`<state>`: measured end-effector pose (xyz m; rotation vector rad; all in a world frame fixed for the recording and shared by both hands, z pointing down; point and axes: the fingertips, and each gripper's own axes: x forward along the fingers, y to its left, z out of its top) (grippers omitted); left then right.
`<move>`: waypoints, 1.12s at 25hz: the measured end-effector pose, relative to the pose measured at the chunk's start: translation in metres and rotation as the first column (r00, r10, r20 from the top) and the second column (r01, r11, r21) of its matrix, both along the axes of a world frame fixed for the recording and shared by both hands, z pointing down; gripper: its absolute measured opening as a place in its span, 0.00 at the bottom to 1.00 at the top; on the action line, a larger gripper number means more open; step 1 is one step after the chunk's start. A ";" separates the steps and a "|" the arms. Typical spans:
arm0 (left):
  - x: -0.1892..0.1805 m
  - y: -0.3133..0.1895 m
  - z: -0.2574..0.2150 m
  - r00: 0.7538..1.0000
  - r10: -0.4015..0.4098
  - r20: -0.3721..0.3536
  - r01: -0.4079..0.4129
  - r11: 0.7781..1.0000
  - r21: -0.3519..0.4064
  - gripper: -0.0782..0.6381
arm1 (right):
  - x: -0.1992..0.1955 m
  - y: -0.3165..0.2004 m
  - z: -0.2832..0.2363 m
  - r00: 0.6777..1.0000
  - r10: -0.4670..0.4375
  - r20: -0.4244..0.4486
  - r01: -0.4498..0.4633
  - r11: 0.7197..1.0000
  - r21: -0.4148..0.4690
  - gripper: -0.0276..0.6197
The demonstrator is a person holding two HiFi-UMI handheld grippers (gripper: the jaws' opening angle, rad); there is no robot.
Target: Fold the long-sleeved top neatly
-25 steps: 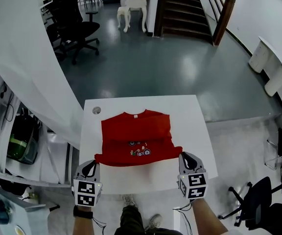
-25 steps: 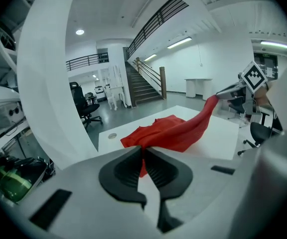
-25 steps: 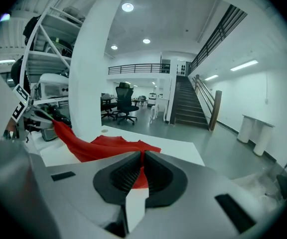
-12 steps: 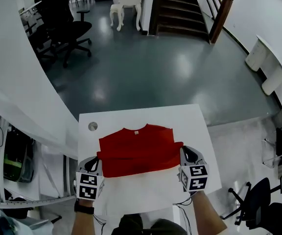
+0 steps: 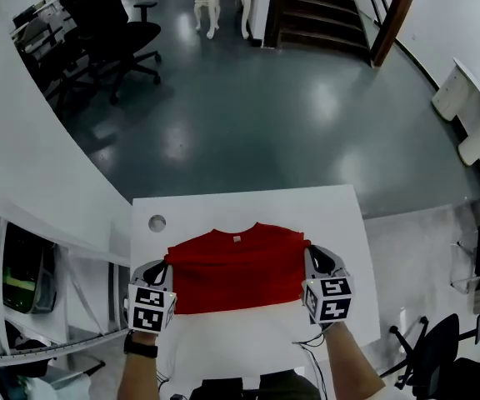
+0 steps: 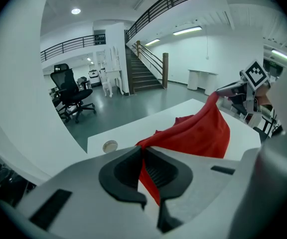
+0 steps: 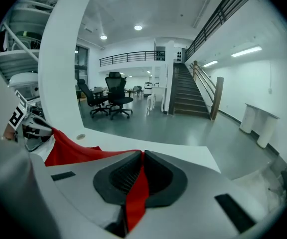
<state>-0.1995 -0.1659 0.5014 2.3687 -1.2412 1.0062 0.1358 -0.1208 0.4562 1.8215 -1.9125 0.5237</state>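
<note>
Grey polished floor [image 5: 248, 115] surrounds a white bench [image 5: 223, 340], with black office chairs [image 5: 111, 23] and a staircase [image 5: 319, 11] at the far end. On the bench lies the red long-sleeved top [image 5: 236, 269], doubled over into a wide rectangle, its neckline and small label toward the far edge. The left tool [image 5: 160, 269] is clamped on the top's left corner and the right tool [image 5: 312, 257] on its right corner, with red cloth pinched between each pair of pads.

The head view gives the whole outline and a small round disc [image 5: 157, 222] near the bench's far left corner. Only the left gripper view shows the held edge lifted above the bench, stretched taut across to the other tool. The right gripper view shows a strip of red hanging below its pads.
</note>
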 end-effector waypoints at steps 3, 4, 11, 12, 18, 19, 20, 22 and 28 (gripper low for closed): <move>0.000 -0.008 0.011 0.999 -0.031 0.017 0.031 0.999 -0.026 0.14 | 0.002 -0.015 0.014 0.999 -0.030 0.014 0.030 0.999 -0.031 0.10; 0.001 -0.012 0.014 0.999 -0.039 0.020 0.040 0.999 -0.031 0.14 | 0.003 -0.020 0.018 0.999 -0.038 0.019 0.038 0.999 -0.038 0.10; 0.006 -0.032 0.032 0.996 -0.080 0.031 0.082 0.995 -0.064 0.14 | 0.008 -0.047 0.038 0.997 -0.066 0.043 0.069 0.995 -0.077 0.10; 0.007 -0.035 0.034 0.996 -0.083 0.031 0.085 0.994 -0.067 0.14 | 0.010 -0.050 0.040 0.997 -0.069 0.044 0.072 0.994 -0.082 0.10; 0.006 -0.057 0.045 0.989 -0.139 0.045 0.142 0.988 -0.055 0.15 | 0.013 -0.071 0.056 0.997 -0.060 0.055 0.065 0.994 -0.086 0.13; 0.003 -0.062 0.045 0.986 -0.160 0.048 0.162 0.986 -0.043 0.17 | 0.015 -0.075 0.056 0.997 -0.052 0.054 0.056 0.995 -0.079 0.17; -0.001 -0.066 0.044 0.983 -0.179 0.046 0.180 0.983 -0.032 0.18 | 0.017 -0.078 0.056 0.998 -0.046 0.053 0.050 0.996 -0.072 0.19; -0.007 -0.071 0.044 0.979 -0.201 0.040 0.201 0.979 -0.020 0.20 | 0.020 -0.082 0.056 0.998 -0.042 0.048 0.045 0.997 -0.067 0.20; -0.006 -0.073 0.048 0.981 -0.185 0.054 0.186 0.983 -0.012 0.20 | 0.024 -0.086 0.061 0.998 -0.049 0.043 0.052 0.996 -0.074 0.19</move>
